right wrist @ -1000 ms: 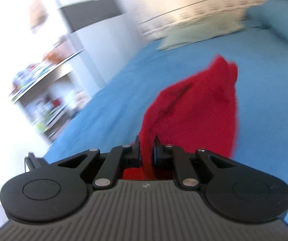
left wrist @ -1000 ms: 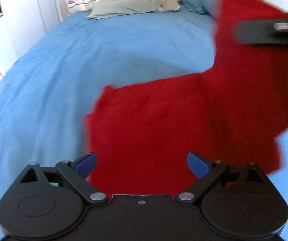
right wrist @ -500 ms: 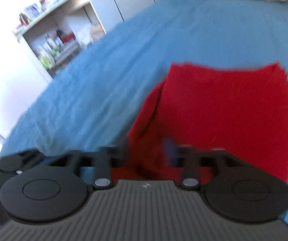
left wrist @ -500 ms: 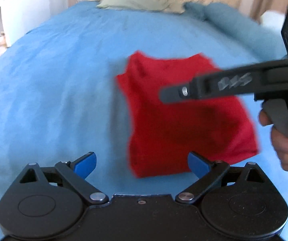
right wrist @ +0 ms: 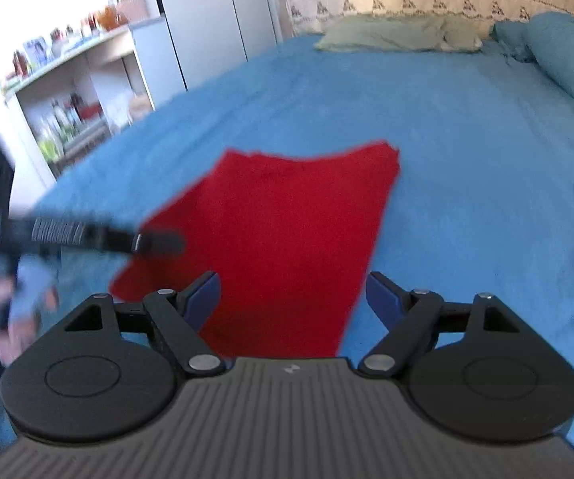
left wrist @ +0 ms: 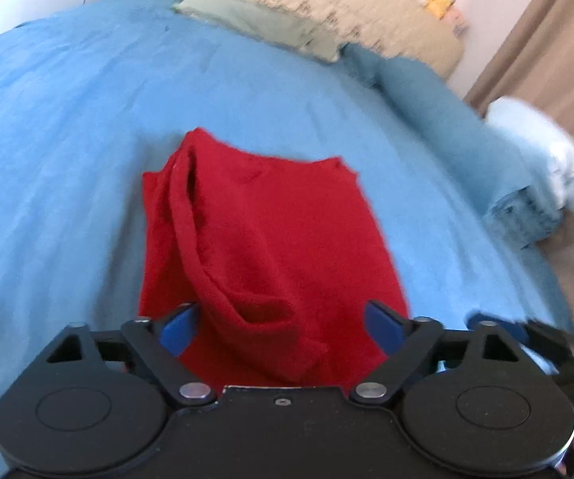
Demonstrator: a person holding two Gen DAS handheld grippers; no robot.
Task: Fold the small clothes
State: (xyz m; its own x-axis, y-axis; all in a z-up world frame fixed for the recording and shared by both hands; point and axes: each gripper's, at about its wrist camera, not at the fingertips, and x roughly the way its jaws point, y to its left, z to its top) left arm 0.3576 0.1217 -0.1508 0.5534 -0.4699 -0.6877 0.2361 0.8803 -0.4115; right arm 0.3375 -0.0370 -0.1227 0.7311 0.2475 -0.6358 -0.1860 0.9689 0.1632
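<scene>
Two grippers hover over the red garment point(left wrist: 271, 235), which lies folded on the blue bedspread point(left wrist: 67, 127). The left gripper point(left wrist: 283, 327) and the right gripper point(right wrist: 292, 295) both stand spread wide, pinching nothing. I judge the cloth soft, light and limp, so a hemmed edge or corner nearest the grippers offers the best hold. No containers show.

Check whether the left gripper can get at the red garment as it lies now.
Probably yes. The left gripper is open right over the near edge of the red garment, which lies free on the bed, with nothing between. The right gripper is open too, off to the side.
</scene>
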